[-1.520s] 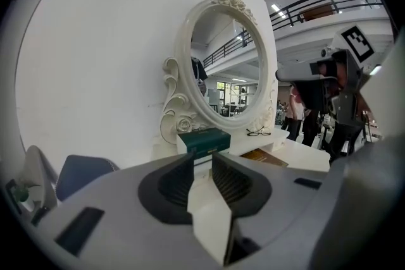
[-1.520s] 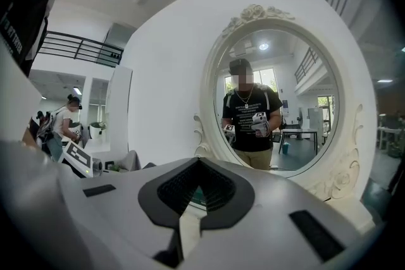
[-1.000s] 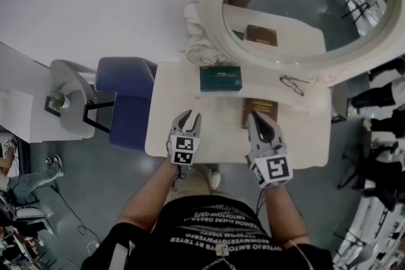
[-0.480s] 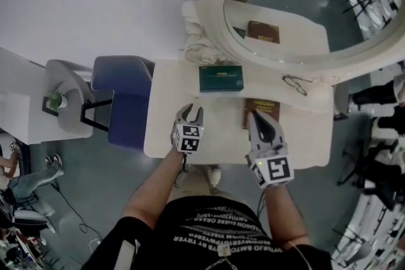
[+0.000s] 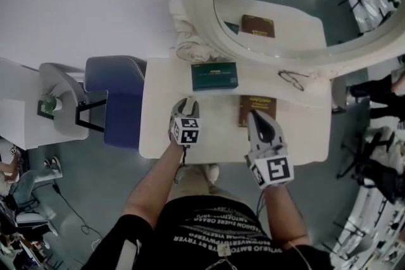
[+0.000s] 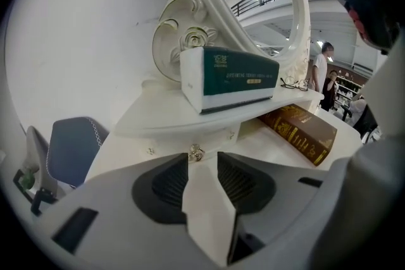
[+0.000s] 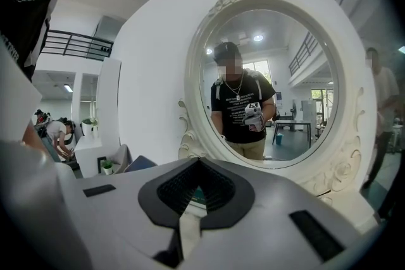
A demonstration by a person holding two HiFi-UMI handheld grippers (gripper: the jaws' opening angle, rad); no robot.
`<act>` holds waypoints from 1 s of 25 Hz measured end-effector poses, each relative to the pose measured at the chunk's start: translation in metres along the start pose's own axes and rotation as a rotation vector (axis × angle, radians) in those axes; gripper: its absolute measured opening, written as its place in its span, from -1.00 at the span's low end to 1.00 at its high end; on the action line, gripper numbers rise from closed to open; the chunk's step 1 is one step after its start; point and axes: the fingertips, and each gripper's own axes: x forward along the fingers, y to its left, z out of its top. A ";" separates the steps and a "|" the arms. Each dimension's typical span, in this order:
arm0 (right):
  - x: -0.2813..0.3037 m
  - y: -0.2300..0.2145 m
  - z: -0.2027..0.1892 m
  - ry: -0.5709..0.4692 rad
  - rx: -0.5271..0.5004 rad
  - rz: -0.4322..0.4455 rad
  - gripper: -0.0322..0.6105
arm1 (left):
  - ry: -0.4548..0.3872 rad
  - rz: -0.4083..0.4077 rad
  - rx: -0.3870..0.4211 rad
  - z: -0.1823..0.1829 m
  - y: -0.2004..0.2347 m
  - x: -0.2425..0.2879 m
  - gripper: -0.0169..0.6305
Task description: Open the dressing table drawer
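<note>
The white dressing table [image 5: 157,136] has a small drawer [image 6: 168,143] under its raised shelf, with a little metal knob [image 6: 195,152] on the front. My left gripper [image 5: 187,105] [image 6: 203,157] is low over the tabletop, pointing at that knob. Its jaws have just been opening and stand open, with the knob at the far end of the gap and untouched by the pads. My right gripper [image 5: 259,118] [image 7: 199,162] hovers over the table's right half by the brown book [image 5: 257,109], its tips together on nothing.
A green box [image 5: 215,76] [image 6: 231,76] sits on the shelf above the drawer. Glasses [image 5: 292,79] lie at the shelf's right. The oval mirror [image 5: 285,9] rises behind. A blue chair [image 5: 115,98] and a white stand with a plant [image 5: 49,104] stand left of the table.
My left gripper has sunk and moved forward towards the shelf front, and its jaws have spread wider. The right gripper has stayed where it was.
</note>
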 end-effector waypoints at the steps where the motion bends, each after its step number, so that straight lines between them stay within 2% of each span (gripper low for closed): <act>1: 0.000 0.000 0.002 -0.004 0.013 0.001 -0.93 | 0.001 0.004 -0.003 0.001 0.001 0.002 -0.55; 5: -0.001 0.000 0.000 0.001 0.051 0.001 -0.93 | 0.013 0.008 -0.008 0.001 0.003 0.010 -0.54; 11: -0.005 -0.006 -0.008 0.014 0.020 -0.003 -0.93 | 0.019 0.019 -0.034 0.003 0.006 0.019 -0.54; 13: -0.005 -0.007 -0.008 0.018 0.028 -0.009 -0.93 | 0.021 0.039 -0.048 0.005 0.010 0.020 -0.63; 16: -0.007 -0.007 -0.010 0.024 0.015 -0.013 -0.93 | 0.022 0.045 -0.063 0.004 0.011 0.018 -0.64; 25: -0.012 -0.002 -0.010 0.008 0.022 0.005 -0.93 | 0.033 0.039 -0.065 -0.004 0.007 0.013 -0.65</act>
